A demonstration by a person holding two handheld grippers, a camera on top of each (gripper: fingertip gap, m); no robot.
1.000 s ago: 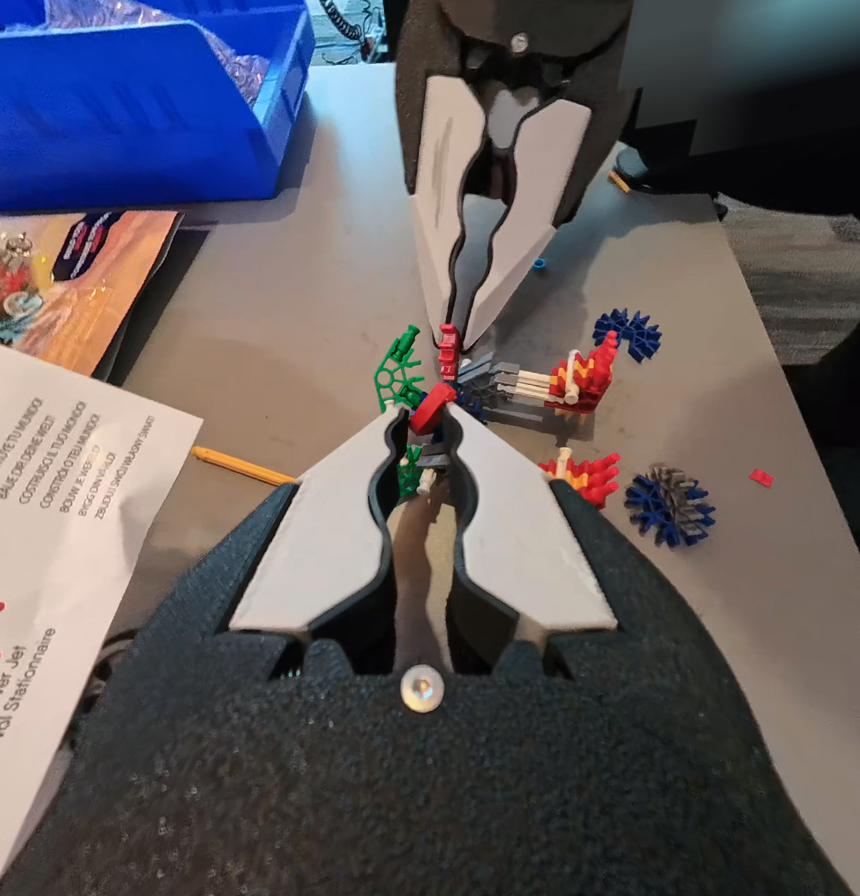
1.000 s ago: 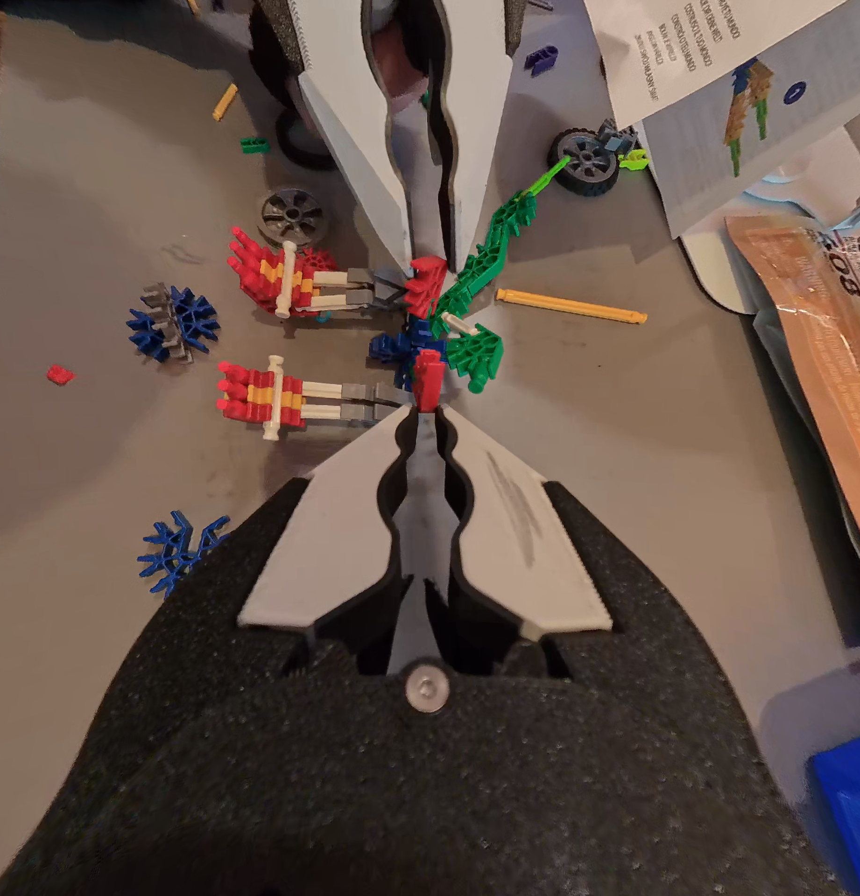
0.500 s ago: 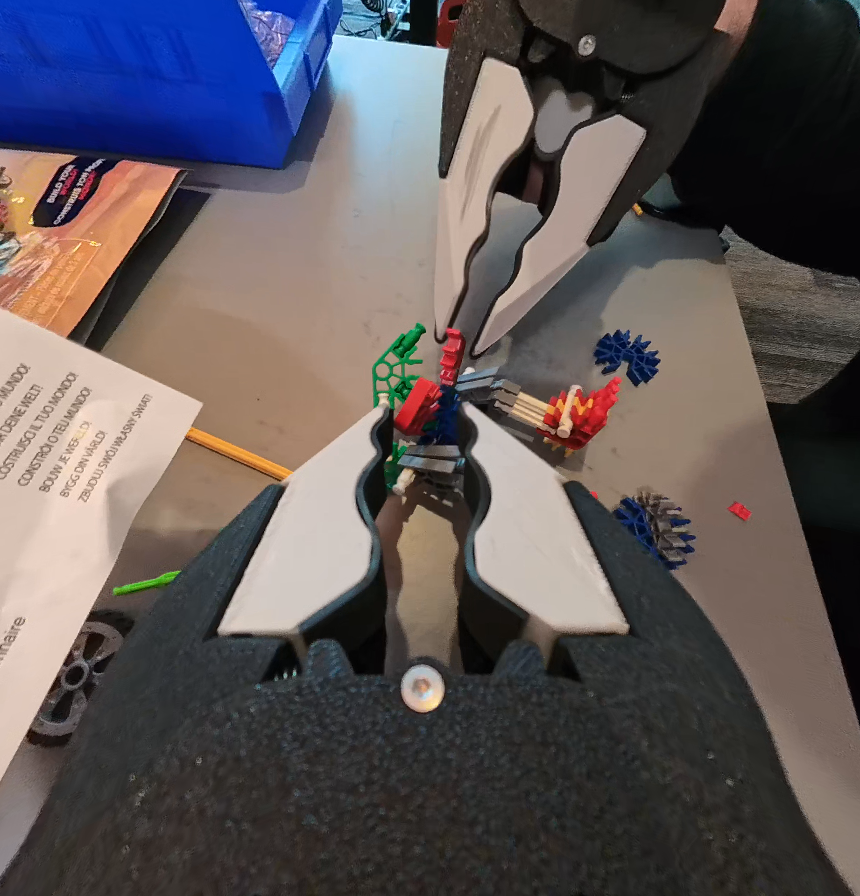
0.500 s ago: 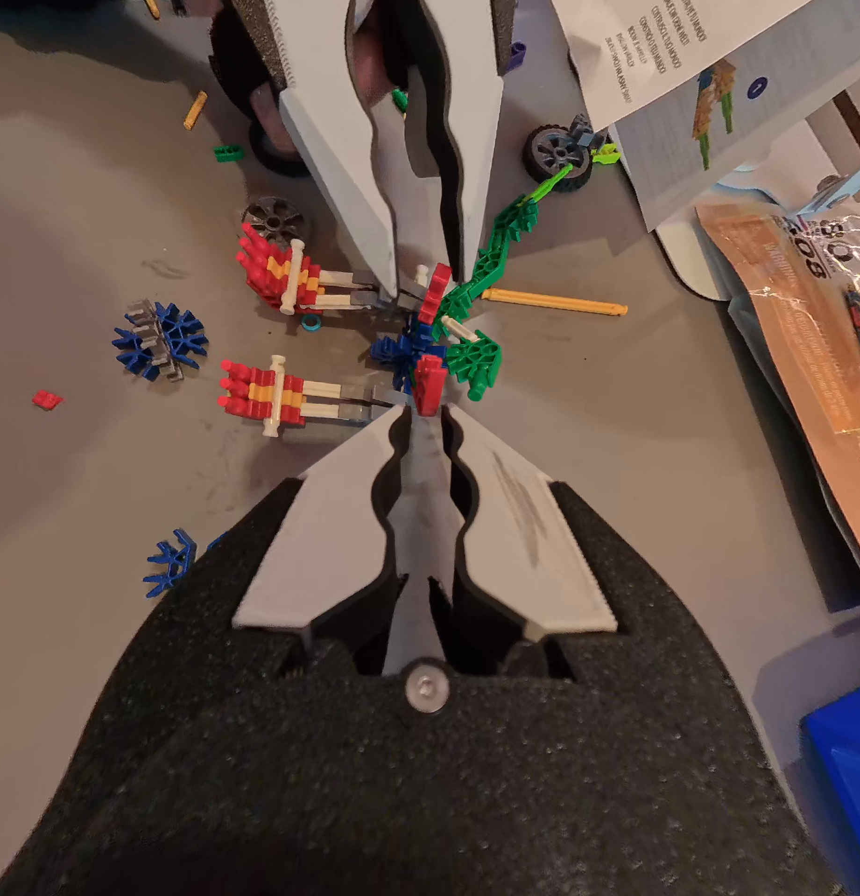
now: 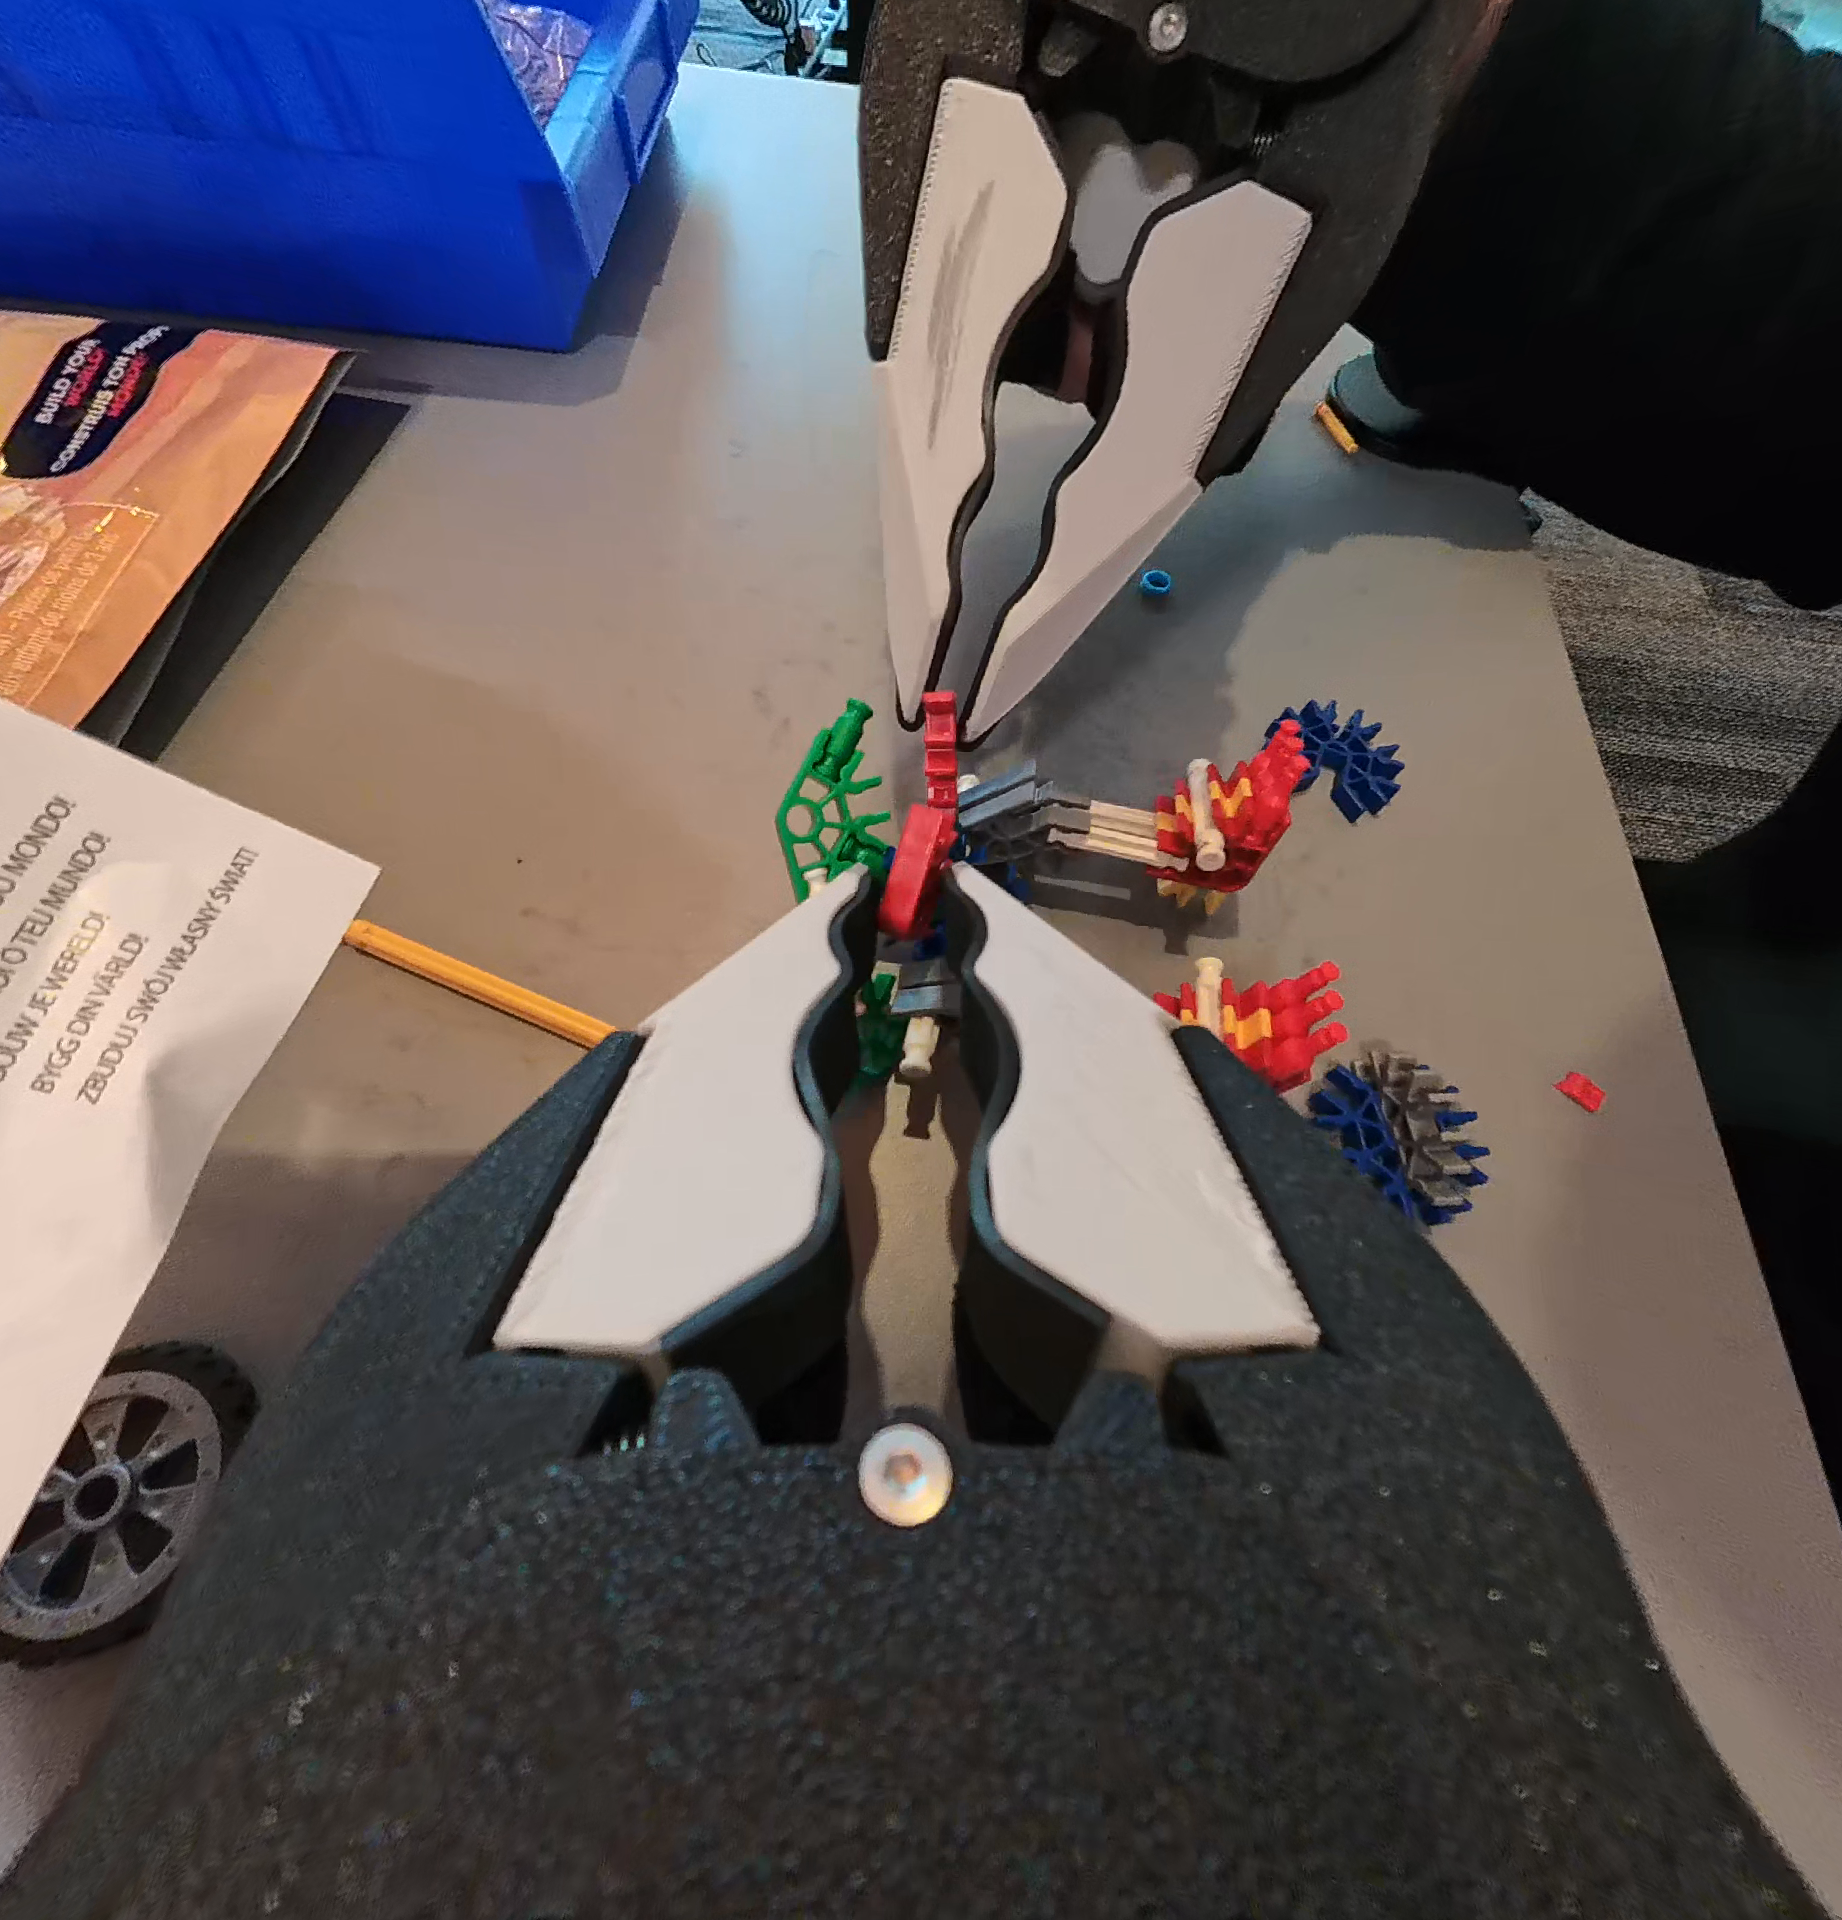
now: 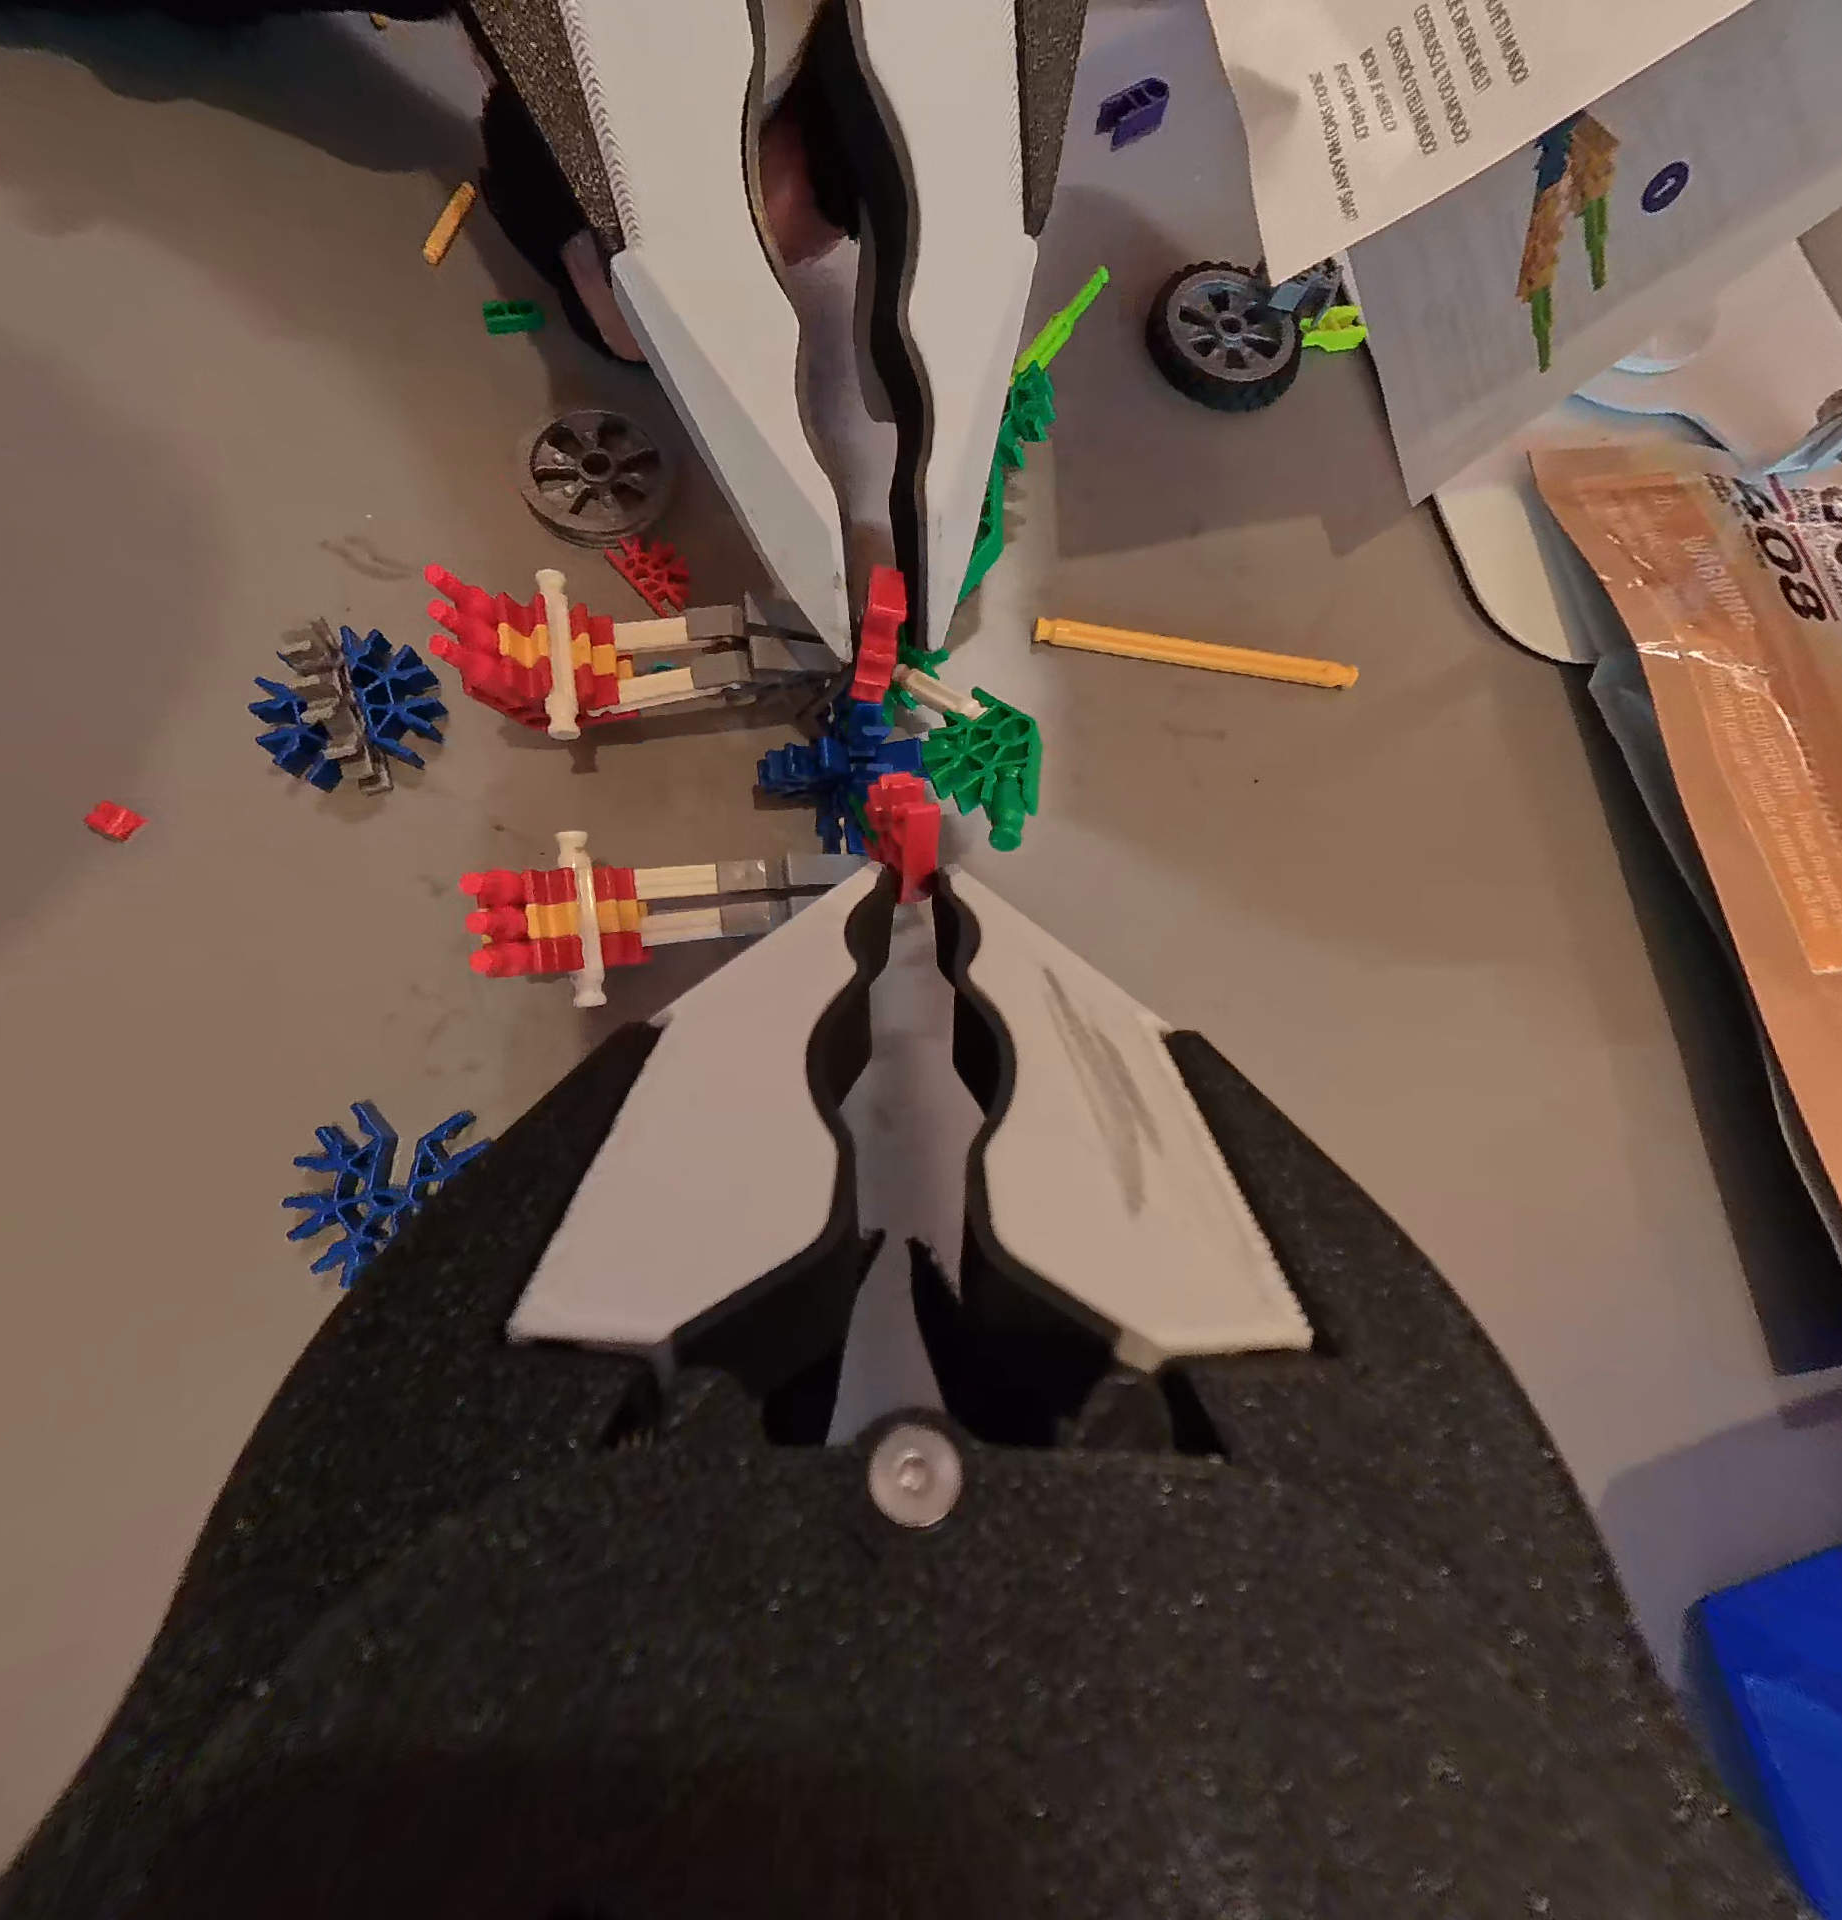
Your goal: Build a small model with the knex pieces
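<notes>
A small construction-toy model (image 6: 855,758) lies on the grey table (image 6: 169,1039). It has a blue hub, green webbed pieces (image 6: 984,753) and two red, yellow and white arms (image 6: 553,920). My left gripper (image 5: 912,899) is shut on a red connector (image 5: 915,868) at the model's near end. It enters the right wrist view (image 6: 886,623) from the top. My right gripper (image 6: 909,883) is shut on another red connector (image 6: 901,826) at the opposite end. It shows in the left wrist view (image 5: 938,722) coming from above. The two grippers face each other tip to tip.
A blue bin (image 5: 273,156), an orange bag (image 5: 96,488) and a printed sheet (image 5: 86,1039) lie at the left. A yellow rod (image 5: 481,982), loose wheels (image 6: 1223,338) (image 6: 595,473) and blue connectors (image 5: 1400,1132) (image 6: 377,1195) are scattered around the model. The table edge (image 5: 1675,1039) runs along the right. My right fingertips sit around 4 centimeters from my left ones.
Half a second ago my left jaws stood wider and the model was tilted. They have since closed on the red connector. The right gripper has kept its hold.
</notes>
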